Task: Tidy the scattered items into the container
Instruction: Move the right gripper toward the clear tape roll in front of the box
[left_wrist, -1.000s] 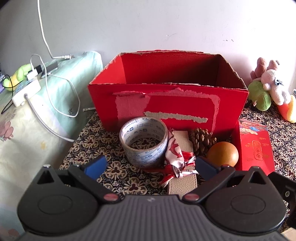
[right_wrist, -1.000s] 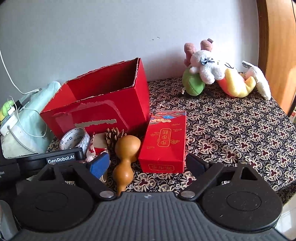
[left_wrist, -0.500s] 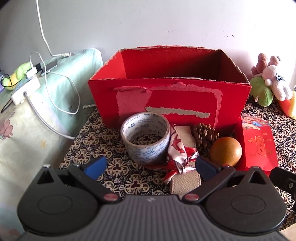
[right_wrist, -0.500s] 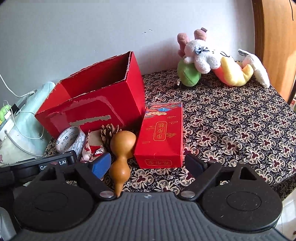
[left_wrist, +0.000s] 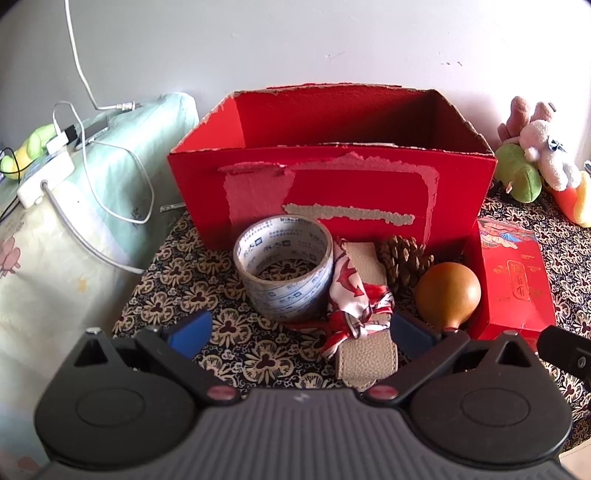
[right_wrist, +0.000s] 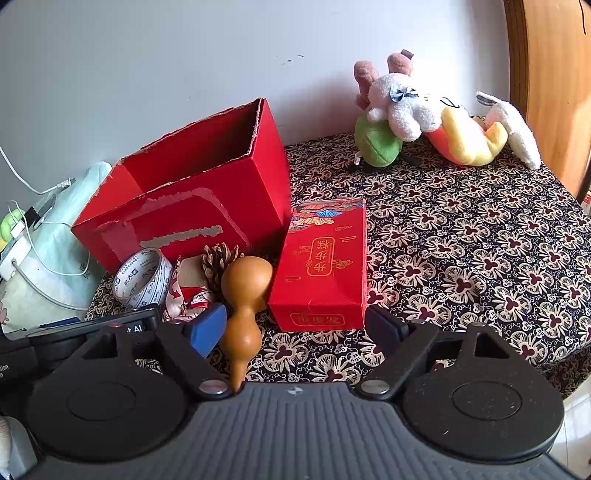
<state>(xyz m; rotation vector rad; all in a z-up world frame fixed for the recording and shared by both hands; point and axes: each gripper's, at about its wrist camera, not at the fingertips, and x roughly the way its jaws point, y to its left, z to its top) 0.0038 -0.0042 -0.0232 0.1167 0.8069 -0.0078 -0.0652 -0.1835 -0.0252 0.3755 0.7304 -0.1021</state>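
Red cardboard box (left_wrist: 332, 184) stands open-topped with torn rims at the back of the bench (right_wrist: 480, 240). Before it lie a printed tape roll (left_wrist: 284, 273), wallet (left_wrist: 365, 332), pinecone (left_wrist: 404, 262), gourd (right_wrist: 243, 295) and a gold-lettered red packet (right_wrist: 325, 269). Left tool (left_wrist: 301, 330) and right tool (right_wrist: 295, 325) both gape, holding nothing. Open patterned cloth lies rightward.

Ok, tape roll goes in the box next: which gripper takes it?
Left. The tape roll sits just ahead of the open left gripper; the right gripper faces the gourd and packet.
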